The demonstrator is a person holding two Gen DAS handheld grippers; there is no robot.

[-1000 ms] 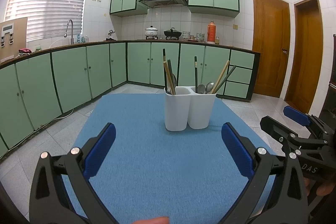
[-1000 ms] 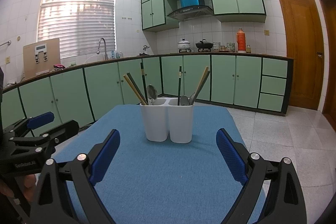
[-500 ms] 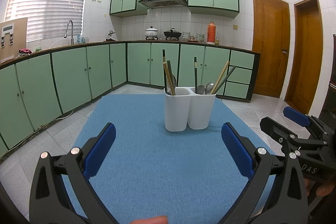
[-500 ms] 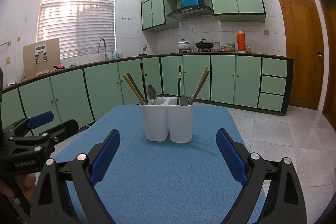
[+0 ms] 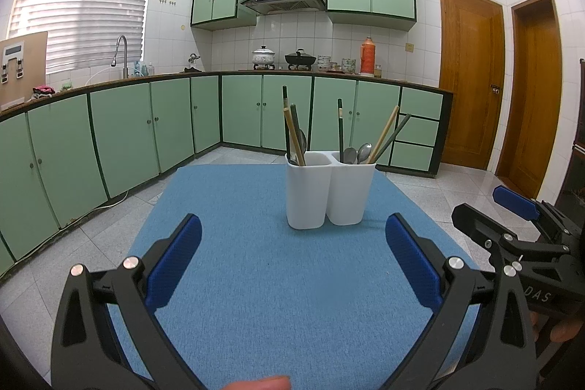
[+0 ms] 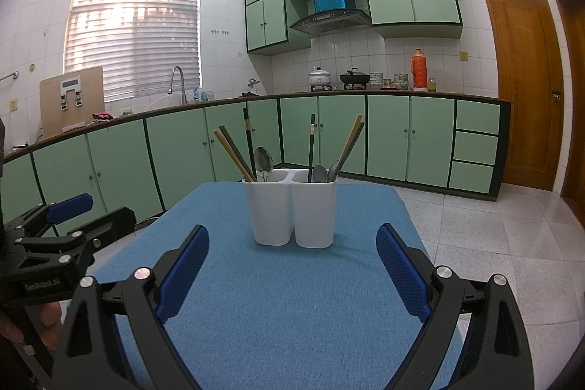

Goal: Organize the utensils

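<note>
On a blue-covered bench (image 5: 256, 280) in a white-tiled kitchen lined with mint-green cabinets (image 6: 175, 148), a white two-compartment utensil holder (image 5: 329, 192) stands upright toward the far half of the cloth. Its left compartment holds chopsticks (image 6: 234, 154) and a spoon (image 6: 264, 161); its right compartment holds a dark chopstick, two more spoons (image 6: 320, 173) and a leaning pair of chopsticks (image 6: 349, 143). Left claw (image 5: 292, 258) is spread wide and grips nothing, hovering short of the holder without touching it. Right claw (image 6: 292, 258) is likewise wide apart and empty, also apart from the holder. Each claw shows at the edge of the other's view. Beyond, a range hood (image 5: 283, 0), pots on the counter and wooden doors (image 5: 471, 75)
</note>
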